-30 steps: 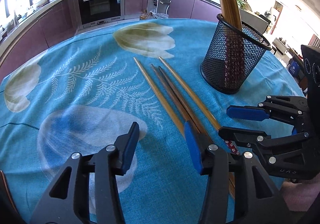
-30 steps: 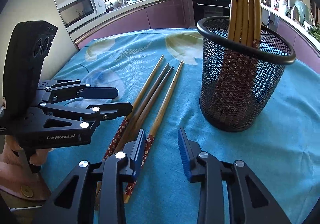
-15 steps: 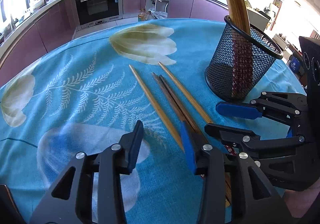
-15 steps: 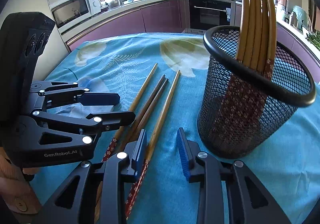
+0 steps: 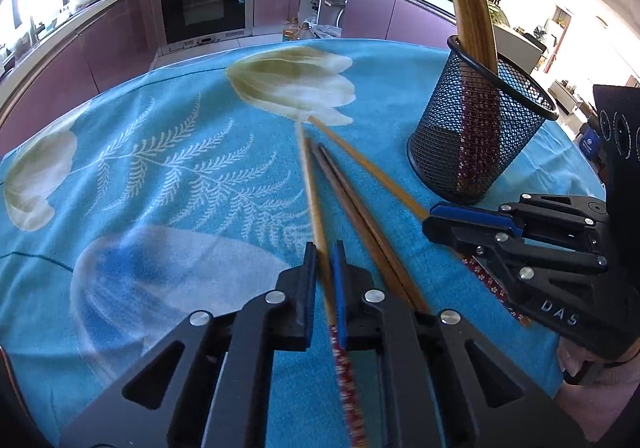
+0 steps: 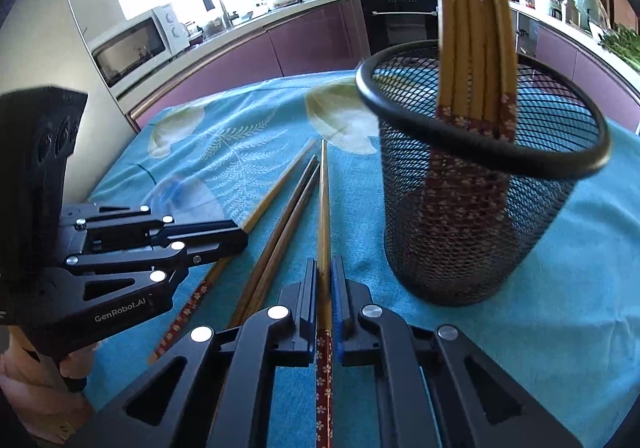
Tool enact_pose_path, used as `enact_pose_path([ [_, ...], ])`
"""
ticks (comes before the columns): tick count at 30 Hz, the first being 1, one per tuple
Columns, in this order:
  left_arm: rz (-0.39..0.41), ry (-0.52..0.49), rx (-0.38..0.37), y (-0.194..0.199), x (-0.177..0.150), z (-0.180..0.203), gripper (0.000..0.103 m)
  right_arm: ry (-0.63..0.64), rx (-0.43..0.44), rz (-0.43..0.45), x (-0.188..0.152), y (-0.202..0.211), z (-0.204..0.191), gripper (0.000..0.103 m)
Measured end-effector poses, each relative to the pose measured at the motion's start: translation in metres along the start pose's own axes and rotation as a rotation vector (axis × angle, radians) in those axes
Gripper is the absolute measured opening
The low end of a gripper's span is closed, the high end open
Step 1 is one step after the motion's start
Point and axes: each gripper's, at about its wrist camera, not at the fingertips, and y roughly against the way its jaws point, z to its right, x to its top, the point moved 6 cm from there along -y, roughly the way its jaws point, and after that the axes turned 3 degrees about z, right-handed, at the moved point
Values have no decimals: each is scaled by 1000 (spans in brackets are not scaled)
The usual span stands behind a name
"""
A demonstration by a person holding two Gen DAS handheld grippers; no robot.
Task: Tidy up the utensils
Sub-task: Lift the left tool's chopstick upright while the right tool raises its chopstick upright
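Jaws clenched on both sides, each on one chopstick.

Left wrist view: left gripper [image 5: 325, 272] has its jaws pinched on a light bamboo chopstick with a red floral handle [image 5: 316, 208]. Tip points away toward the pale tulip print; shaft is motion-blurred, and I can't tell if it is lifted off the cloth. Just to its right, two dark brown wooden chopsticks [image 5: 360, 216] lie side by side on the blue floral tablecloth [image 5: 168, 168] covering the table. Further right, another light bamboo chopstick [image 5: 372, 172] runs diagonally into the right gripper [image 5: 430, 222], which sits low at the right edge of the frame. Black wire-mesh cylindrical holder [image 5: 476, 136] stands upright beyond that gripper, with several bamboo chopsticks inside, red handles down.

Right wrist view: right gripper [image 6: 325, 280] jaws closed on the light chopstick [image 6: 323, 208], red patterned handle trailing back between the fingers, tip pointing away. The dark brown pair [image 6: 280, 240] lies just to its left on the cloth. Left gripper [image 6: 236, 238] is further left, closed on the other light chopstick [image 6: 276, 192], whose red floral end sticks out toward the near edge. Mesh holder [image 6: 472, 232] stands to the right, close by; its rim looks blurred. Five or so chopsticks [image 6: 472, 28] stand in it.
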Motion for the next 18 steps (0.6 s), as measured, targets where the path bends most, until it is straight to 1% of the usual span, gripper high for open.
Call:
enact_pose_path([
  [3, 6, 6, 2, 5, -3, 0, 8, -8, 35, 6, -1, 6, -2, 6],
  [8, 14, 7, -18, 16, -8, 3, 8, 13, 75, -9, -6, 11, -11, 6],
  [15, -10, -12, -34, 16, -18, 9, 8, 40, 72, -48, -13, 9, -14, 6],
  [18, -18, -14, -37, 13, -19, 9, 8, 40, 59, -55, -16, 7, -12, 8],
])
